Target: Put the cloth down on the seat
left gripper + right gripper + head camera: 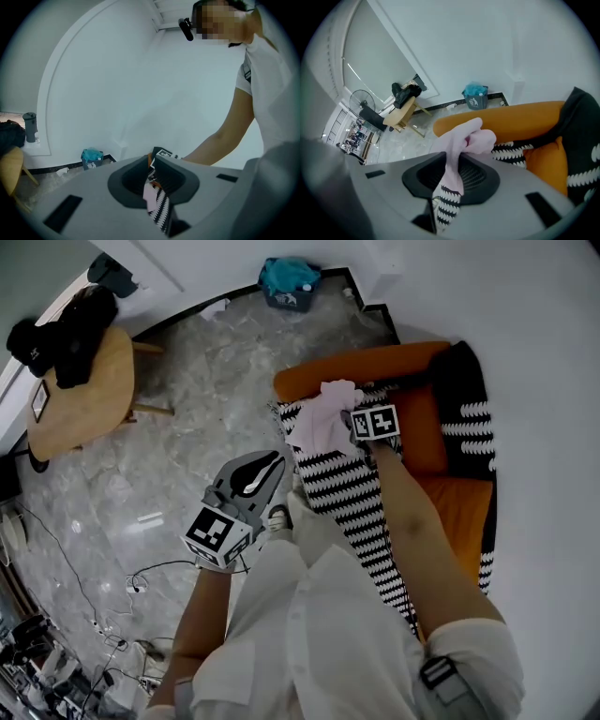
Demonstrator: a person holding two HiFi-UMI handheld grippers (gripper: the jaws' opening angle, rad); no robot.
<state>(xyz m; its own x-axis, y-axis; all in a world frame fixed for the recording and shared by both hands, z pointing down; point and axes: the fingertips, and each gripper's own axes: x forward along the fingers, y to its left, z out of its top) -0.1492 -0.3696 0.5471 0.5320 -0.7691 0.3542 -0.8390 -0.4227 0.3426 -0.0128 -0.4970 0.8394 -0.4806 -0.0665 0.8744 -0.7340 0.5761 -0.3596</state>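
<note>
The cloth is a black-and-white zigzag throw with a pale pink reverse side. It is draped over the orange seat and hangs down beside my right arm. My right gripper is shut on a bunched pink part of the cloth, held just above the seat's front cushion. In the right gripper view the fabric runs down between the jaws of the right gripper. My left gripper hovers left of the cloth's edge, shut and holding nothing. The left gripper points toward the cloth.
A round wooden table with dark clothing stands at the left on the marble floor. A blue bin sits by the far wall. Cables trail on the floor at lower left. A white wall lies right of the seat.
</note>
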